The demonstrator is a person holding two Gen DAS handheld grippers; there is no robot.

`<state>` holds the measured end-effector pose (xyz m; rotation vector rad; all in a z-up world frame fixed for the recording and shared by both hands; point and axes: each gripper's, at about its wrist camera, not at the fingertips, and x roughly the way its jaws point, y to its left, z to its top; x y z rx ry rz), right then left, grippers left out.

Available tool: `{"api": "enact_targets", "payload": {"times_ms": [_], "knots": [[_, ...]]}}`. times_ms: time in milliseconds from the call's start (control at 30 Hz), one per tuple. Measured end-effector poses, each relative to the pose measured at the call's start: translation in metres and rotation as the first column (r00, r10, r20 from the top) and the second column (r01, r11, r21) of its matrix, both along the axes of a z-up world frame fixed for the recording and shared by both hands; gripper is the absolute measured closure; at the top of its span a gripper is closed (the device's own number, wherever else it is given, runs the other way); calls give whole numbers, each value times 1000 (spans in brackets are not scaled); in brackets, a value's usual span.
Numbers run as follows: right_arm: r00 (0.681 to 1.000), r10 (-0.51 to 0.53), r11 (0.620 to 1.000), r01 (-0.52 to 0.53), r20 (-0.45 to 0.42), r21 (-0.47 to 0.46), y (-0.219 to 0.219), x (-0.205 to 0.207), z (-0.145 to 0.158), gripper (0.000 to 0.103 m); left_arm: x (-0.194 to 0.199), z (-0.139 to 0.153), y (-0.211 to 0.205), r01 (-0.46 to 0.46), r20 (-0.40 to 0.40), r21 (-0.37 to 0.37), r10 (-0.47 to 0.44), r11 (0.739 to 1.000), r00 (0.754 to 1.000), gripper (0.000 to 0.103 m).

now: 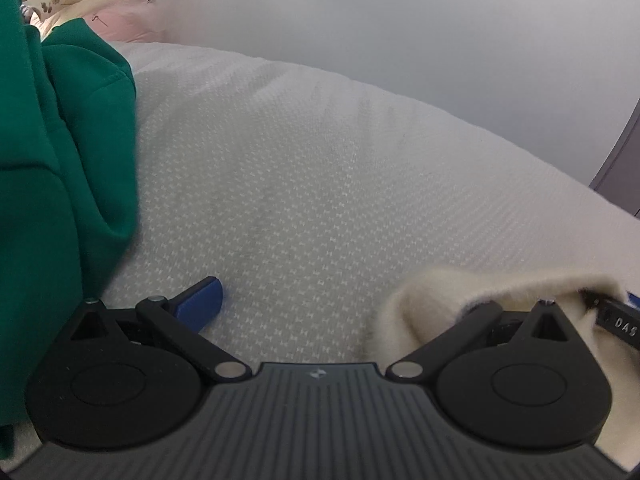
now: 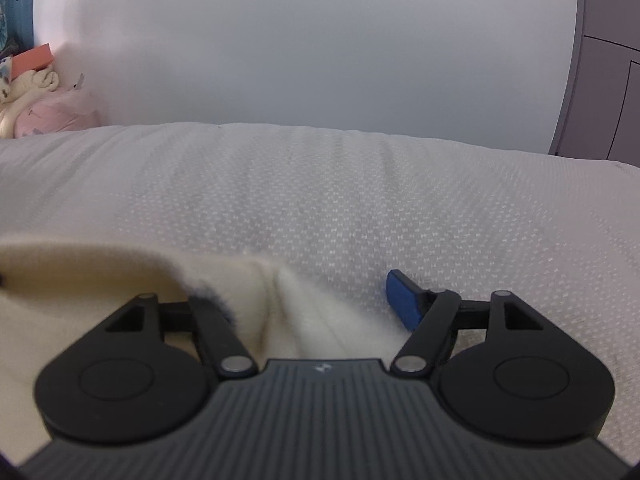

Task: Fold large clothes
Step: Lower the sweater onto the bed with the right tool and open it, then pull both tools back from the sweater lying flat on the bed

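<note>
A cream fuzzy garment (image 2: 80, 276) lies on the white textured bed cover (image 2: 360, 208). In the right wrist view it bunches over the left side of my right gripper (image 2: 296, 288) and hides that finger. The blue right fingertip (image 2: 404, 300) stands bare over the cover, well away from the cloth, so the jaws are open. In the left wrist view my left gripper (image 1: 404, 288) is spread wide. Its blue left fingertip (image 1: 200, 300) is bare, and a fold of the cream garment (image 1: 460, 300) drapes over the right finger. A green sweatshirt (image 1: 60, 160) hangs at the left.
A pale wall (image 2: 320, 40) rises behind the bed. Pink and cream soft things (image 2: 48, 112) are piled at the far left corner. A grey cabinet (image 2: 608, 80) stands at the right. A black part with white letters (image 1: 618, 322) shows at the right edge.
</note>
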<state>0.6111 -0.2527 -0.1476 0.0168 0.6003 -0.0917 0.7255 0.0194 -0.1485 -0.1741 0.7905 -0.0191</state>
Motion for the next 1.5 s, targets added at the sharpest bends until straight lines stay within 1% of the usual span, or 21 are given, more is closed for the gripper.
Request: {"api": "enact_targets", "payload": {"times_ms": [100, 167, 233, 267, 333, 433, 467, 500, 567, 600, 700, 733, 800, 933, 1000, 1100, 1200, 1333, 1400, 1433, 1500], "knots": [[1000, -4, 1000, 4, -1, 12, -2, -5, -3, 31, -5, 9, -2, 16, -32, 33, -15, 999, 999, 0], [1000, -4, 1000, 4, -11, 14, -6, -5, 1, 30, 3, 13, -3, 26, -66, 37, -24, 999, 998, 0], [999, -7, 1000, 7, -35, 18, -13, 4, 8, 30, -3, 26, -1, 43, -122, 31, -39, 999, 992, 0], [999, -6, 1000, 6, -53, 9, -14, 8, 13, 30, 2, 29, 0, 58, -152, 25, -54, 998, 987, 0], [995, -4, 1000, 4, -99, 7, -14, 19, 22, 29, 1, 41, 0, 84, -196, -8, -84, 996, 977, 0], [987, 48, 998, -42, -155, 42, -7, 20, 39, 29, 5, 55, 1, 158, -251, -106, -180, 982, 951, 0], [982, 78, 997, -73, -174, 38, 0, 18, 44, 26, 4, 62, 0, 180, -255, -116, -205, 977, 945, 0], [976, 104, 995, -101, -190, 26, 7, 17, 47, 26, 0, 69, -1, 193, -244, -108, -214, 975, 946, 0], [970, 130, 991, -134, -204, -7, 19, 11, 55, 26, -5, 82, 1, 203, -210, -94, -219, 975, 953, 0], [971, 126, 991, -131, -203, -9, 21, 8, 59, 26, -12, 88, 3, 199, -192, -99, -215, 975, 958, 0], [979, 122, 992, -115, -165, 50, 19, -6, 62, 26, -33, 95, 10, 172, -149, -92, -184, 981, 972, 0], [981, 126, 992, -120, -145, 50, 18, -11, 65, 26, -41, 98, 11, 168, -130, -83, -178, 982, 975, 0], [986, 135, 991, -132, -101, 31, 21, -25, 71, 27, -61, 101, 15, 154, -87, -75, -161, 985, 983, 0], [992, 125, 991, -124, -16, 43, 17, -57, 82, 29, -105, 106, 21, 116, -3, -61, -117, 991, 993, 0], [991, 129, 990, -131, 35, 55, 17, -70, 86, 29, -131, 112, 22, 111, 36, -50, -109, 993, 993, 0], [984, 148, 985, -155, 100, 70, 20, -106, 100, 29, -177, 127, 23, 102, 84, -30, -99, 994, 992, 0], [974, 168, 982, -180, 155, 65, 27, -151, 117, 29, -238, 145, 24, 92, 132, -9, -90, 996, 987, 0], [950, 214, 970, -235, 226, 67, 33, -224, 144, 29, -325, 172, 34, 57, 184, 10, -58, 998, 981, 0], [936, 249, 961, -270, 250, 54, 37, -260, 158, 29, -366, 184, 40, 32, 192, -2, -31, 999, 981, 0], [931, 257, 958, -280, 259, 54, 39, -279, 165, 29, -388, 192, 42, 36, 193, -7, -34, 999, 981, 0], [920, 290, 946, -316, 264, 64, 41, -310, 178, 29, -426, 204, 46, 30, 202, 4, -31, 1000, 979, 0]]}}
